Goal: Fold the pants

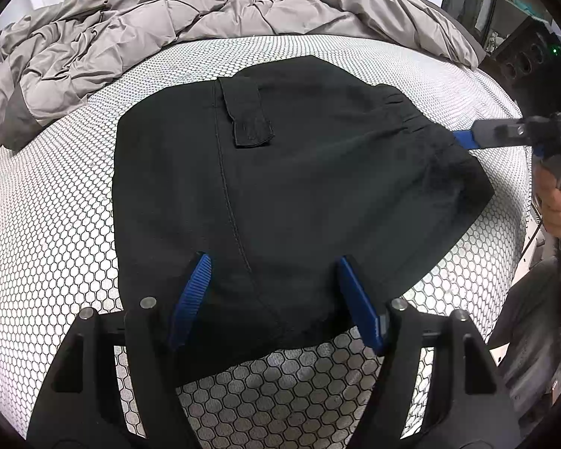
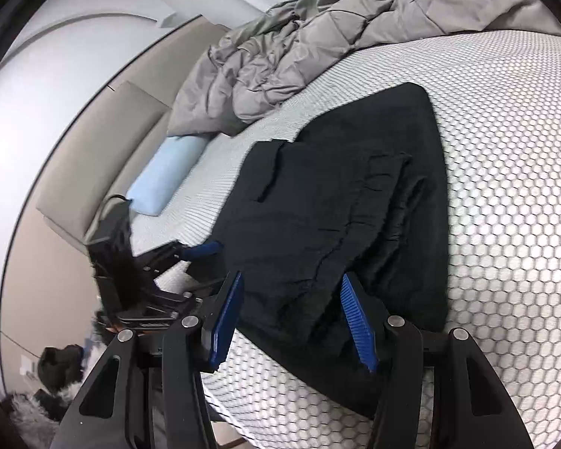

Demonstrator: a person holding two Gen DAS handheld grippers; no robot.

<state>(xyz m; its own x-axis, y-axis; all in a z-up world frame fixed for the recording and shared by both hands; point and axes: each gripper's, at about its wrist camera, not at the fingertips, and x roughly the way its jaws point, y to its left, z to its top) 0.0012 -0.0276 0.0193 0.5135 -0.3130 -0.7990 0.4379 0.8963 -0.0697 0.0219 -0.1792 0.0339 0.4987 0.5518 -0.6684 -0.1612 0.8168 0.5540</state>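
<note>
The black pants (image 1: 280, 194) lie folded on the bed (image 1: 56, 224), on its honeycomb-patterned mattress, with the grey blanket (image 1: 149, 30) bunched at the far side. The left tool (image 1: 273, 284) stands with its fingers apart, one on each side of the pants' near edge. The right tool (image 2: 291, 299) is likewise spread, astride the bunched waistband end; neither visibly pinches the cloth.
</note>
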